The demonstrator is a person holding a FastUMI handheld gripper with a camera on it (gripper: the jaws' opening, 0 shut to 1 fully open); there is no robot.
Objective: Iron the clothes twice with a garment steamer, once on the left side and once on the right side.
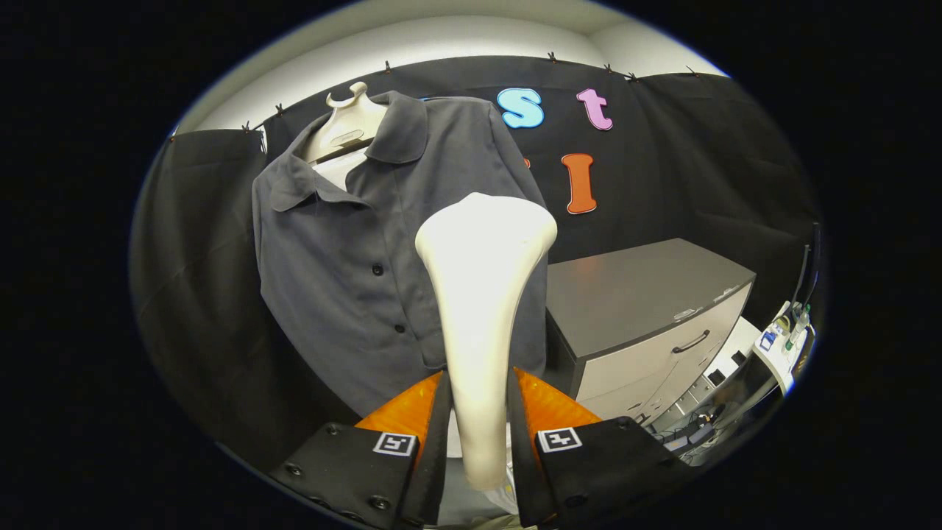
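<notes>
The gripper has its 2 fingers pinched on the slim handle of the garment steamer, which stands upright between them; its long axis runs up and away from the jaws, widening into a broad head at the far end. That head points toward the grey button-up shirt, which hangs on a pale hanger just beyond it, the head lying over the shirt's right half near the placket. Whether the head touches the cloth cannot be told. To the far right stands a grey drawer cabinet. Judging from this, the steamer is in hand and at the shirt, but nothing shows either of the 2 passes completed.
</notes>
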